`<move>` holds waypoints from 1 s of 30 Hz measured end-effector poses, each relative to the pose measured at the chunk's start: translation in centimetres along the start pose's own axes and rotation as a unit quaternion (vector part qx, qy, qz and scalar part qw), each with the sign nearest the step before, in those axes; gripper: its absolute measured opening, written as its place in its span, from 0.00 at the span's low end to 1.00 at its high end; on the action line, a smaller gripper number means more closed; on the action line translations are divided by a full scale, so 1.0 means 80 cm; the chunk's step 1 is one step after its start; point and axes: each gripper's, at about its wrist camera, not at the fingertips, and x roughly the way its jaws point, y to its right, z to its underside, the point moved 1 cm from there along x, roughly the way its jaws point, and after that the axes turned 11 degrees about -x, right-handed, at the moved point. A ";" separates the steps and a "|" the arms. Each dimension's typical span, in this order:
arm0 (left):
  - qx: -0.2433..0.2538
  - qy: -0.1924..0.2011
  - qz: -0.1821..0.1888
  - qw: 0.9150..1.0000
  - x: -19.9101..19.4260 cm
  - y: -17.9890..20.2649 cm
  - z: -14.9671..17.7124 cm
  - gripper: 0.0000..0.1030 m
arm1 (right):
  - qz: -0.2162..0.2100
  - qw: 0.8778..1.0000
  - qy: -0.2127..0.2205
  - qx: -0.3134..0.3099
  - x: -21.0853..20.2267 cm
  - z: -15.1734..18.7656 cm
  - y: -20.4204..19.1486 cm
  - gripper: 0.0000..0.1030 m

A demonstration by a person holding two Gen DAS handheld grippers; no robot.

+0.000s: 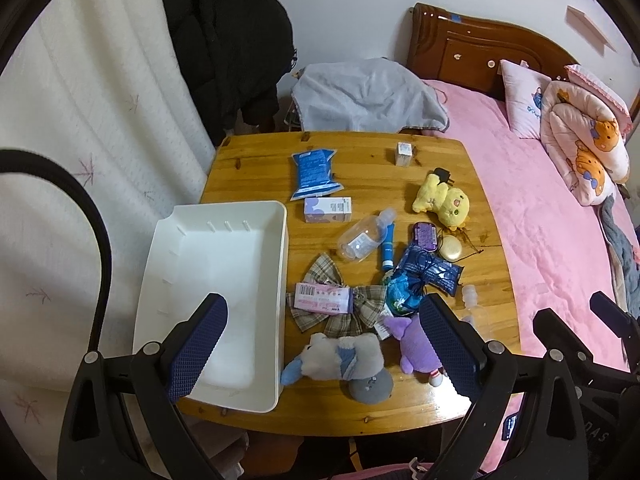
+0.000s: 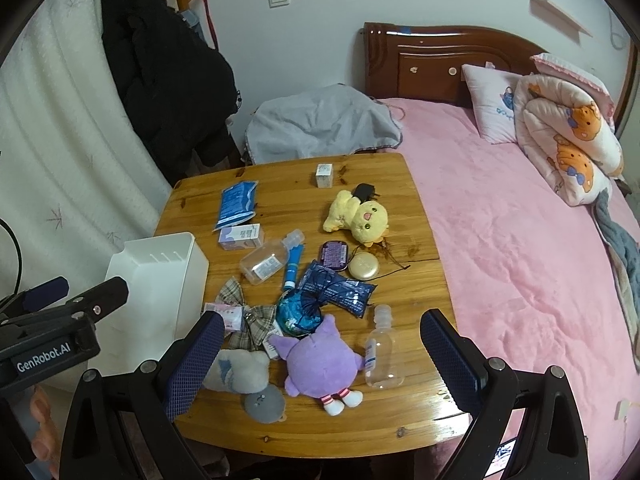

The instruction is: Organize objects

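Observation:
A white bin point(image 1: 216, 272) stands empty on the left of the wooden table point(image 1: 256, 168). Scattered to its right are a plaid bow point(image 1: 324, 272), a pink box point(image 1: 324, 298), a clear bottle point(image 1: 360, 240), a yellow plush point(image 1: 444, 200), blue packets and small boxes. My left gripper point(image 1: 323, 312) is open, hovering over the table's near edge above a grey plush point(image 1: 340, 356). My right gripper point(image 2: 322, 320) is open as well, with a purple plush point(image 2: 320, 360) lying between its fingers' lines and a small clear bottle point(image 2: 380, 352) beside it. Neither gripper holds anything.
A bed with a pink cover point(image 2: 520, 260) runs along the table's right side, with pillows and a folded quilt point(image 2: 568, 140) at its head. A black coat point(image 2: 168, 80) hangs behind the table beside a grey cloth point(image 2: 320, 124). White quilted fabric point(image 1: 80, 120) fills the left.

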 end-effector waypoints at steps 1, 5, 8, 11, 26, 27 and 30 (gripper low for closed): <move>0.002 0.002 0.002 1.000 0.000 0.002 -0.001 0.95 | 0.002 1.000 0.004 0.000 -0.001 0.000 0.003 0.96; 0.008 0.004 0.015 1.000 -0.001 0.006 -0.008 0.95 | 0.011 1.000 0.021 -0.009 -0.006 0.004 0.015 0.96; 0.010 0.009 0.025 1.000 -0.002 0.009 -0.015 0.95 | 0.012 0.999 0.030 -0.022 -0.007 0.008 0.020 0.96; 0.019 0.016 0.026 0.999 -0.003 0.014 -0.016 0.95 | -0.002 0.999 0.033 -0.030 -0.004 0.013 0.025 0.96; 0.159 0.001 0.037 0.987 0.057 0.046 0.042 0.95 | -0.059 0.994 0.038 -0.088 0.056 0.059 0.038 0.96; 0.174 -0.003 0.043 0.984 0.062 0.047 0.049 0.95 | -0.065 0.993 0.035 -0.092 0.062 0.065 0.037 0.96; 0.233 -0.031 0.054 0.970 0.091 0.051 0.069 0.95 | -0.084 0.990 0.023 -0.109 0.086 0.083 0.032 0.96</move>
